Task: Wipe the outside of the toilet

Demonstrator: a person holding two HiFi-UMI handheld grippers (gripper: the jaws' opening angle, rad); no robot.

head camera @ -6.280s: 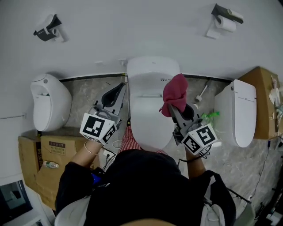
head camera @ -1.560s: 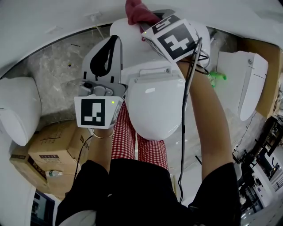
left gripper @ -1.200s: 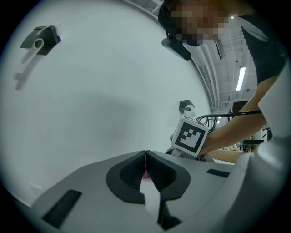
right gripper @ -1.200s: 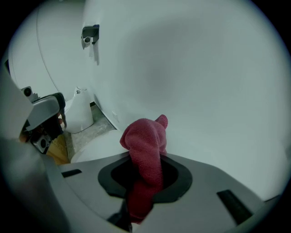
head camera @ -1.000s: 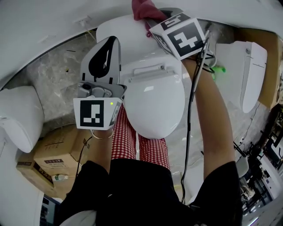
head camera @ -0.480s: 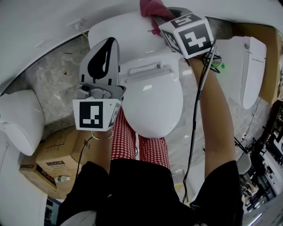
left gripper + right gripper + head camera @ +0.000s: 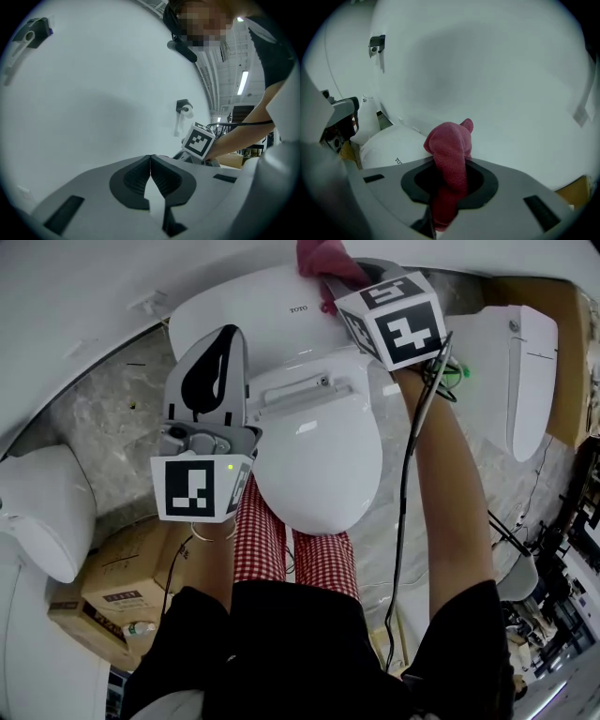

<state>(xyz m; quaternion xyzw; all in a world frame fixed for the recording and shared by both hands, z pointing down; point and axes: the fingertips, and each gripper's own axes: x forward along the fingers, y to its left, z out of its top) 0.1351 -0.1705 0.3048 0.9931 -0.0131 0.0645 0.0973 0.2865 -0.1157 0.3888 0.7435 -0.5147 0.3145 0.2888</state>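
Head view, from the left: the left gripper (image 7: 232,334) is held up at the left side of the toilet (image 7: 319,465), its jaws pressed together with nothing between them. The white toilet stands against the wall, lid down, between the person's arms. At its far right the right gripper (image 7: 330,282) is clamped on a red cloth (image 7: 317,255) over the back of the tank (image 7: 244,306), close to the wall; I cannot tell whether they touch.

Seemingly atop toilet tank (image 7: 246,311), red cloth (image 7: 319,257)
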